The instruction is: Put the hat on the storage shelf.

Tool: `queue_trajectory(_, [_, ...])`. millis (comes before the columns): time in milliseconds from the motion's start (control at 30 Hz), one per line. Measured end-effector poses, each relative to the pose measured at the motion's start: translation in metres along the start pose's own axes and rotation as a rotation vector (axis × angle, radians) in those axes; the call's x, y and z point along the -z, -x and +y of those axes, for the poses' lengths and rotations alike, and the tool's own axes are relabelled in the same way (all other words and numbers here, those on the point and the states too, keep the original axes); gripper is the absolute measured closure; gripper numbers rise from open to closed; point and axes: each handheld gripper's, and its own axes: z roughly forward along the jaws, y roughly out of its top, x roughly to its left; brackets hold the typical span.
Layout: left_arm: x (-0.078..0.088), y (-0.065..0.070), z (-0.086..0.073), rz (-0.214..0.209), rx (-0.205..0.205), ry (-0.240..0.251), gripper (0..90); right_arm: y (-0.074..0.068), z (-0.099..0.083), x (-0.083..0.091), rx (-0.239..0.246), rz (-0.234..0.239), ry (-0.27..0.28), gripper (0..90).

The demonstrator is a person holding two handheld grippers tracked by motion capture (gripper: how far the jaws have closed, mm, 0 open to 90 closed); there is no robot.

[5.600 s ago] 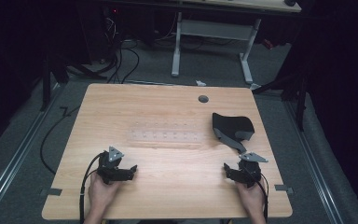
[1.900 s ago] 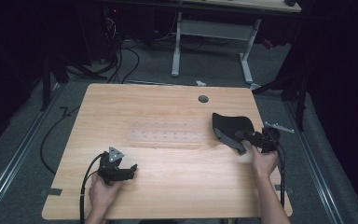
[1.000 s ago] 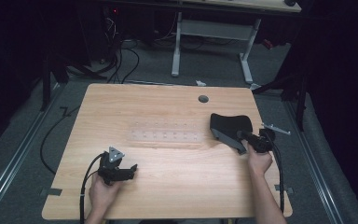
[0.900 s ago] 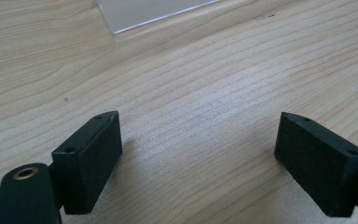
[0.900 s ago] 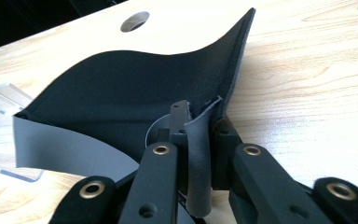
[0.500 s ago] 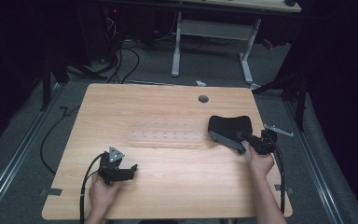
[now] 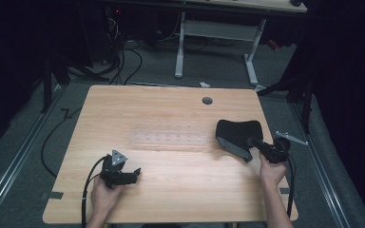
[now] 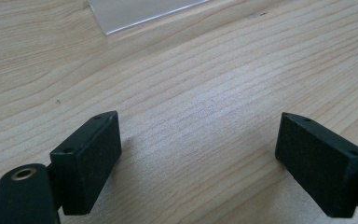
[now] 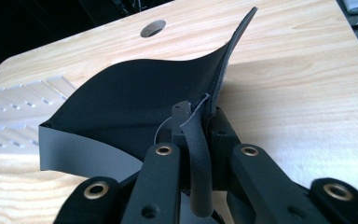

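A black flexible sheet [image 7: 237,130] with a grey underside lies on the right part of the wooden table [image 7: 171,109]. My right gripper [image 7: 257,144] is shut on its near right edge, and the pinched edge curls up off the wood. In the right gripper view the sheet [image 9: 135,93] rises in a fold between the closed jaws of my right gripper [image 9: 198,116]. My left gripper [image 7: 133,175] rests low at the table's front left, held by a hand. In its own view the left gripper [image 8: 198,158] stands open over bare wood, nothing between the pads.
A clear plastic strip with rows of holes [image 7: 168,138] lies at the table's middle. A round cable hole [image 7: 207,100] sits near the far edge. The right gripper is close to the table's right edge. Another desk's legs [image 7: 180,52] and floor cables [image 7: 123,61] lie beyond.
The right hand went from the table's front right corner to the sheet's edge and took hold of it. Over the last second it has raised the pinched edge slightly. The left gripper stayed put.
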Motion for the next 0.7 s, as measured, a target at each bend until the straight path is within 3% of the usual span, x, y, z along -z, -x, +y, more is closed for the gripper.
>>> queue_trajectory(233, [0.000, 0.000, 0.000, -0.006, 0.000, 0.000, 14.5, -0.005, -0.010, 0.020, 0.029, 0.003, -0.013, 84.9])
queue_trajectory(567, [0.000, 0.001, 0.000, -0.009, -0.001, 0.000, 14.7, -0.010, -0.022, 0.035, 0.010, 0.043, -0.016, 84.8])
queue_trajectory(700, [0.000, 0.000, 0.000, -0.010, -0.002, -0.001, 14.9, -0.018, -0.023, 0.043, 0.027, 0.062, -0.024, 84.8])
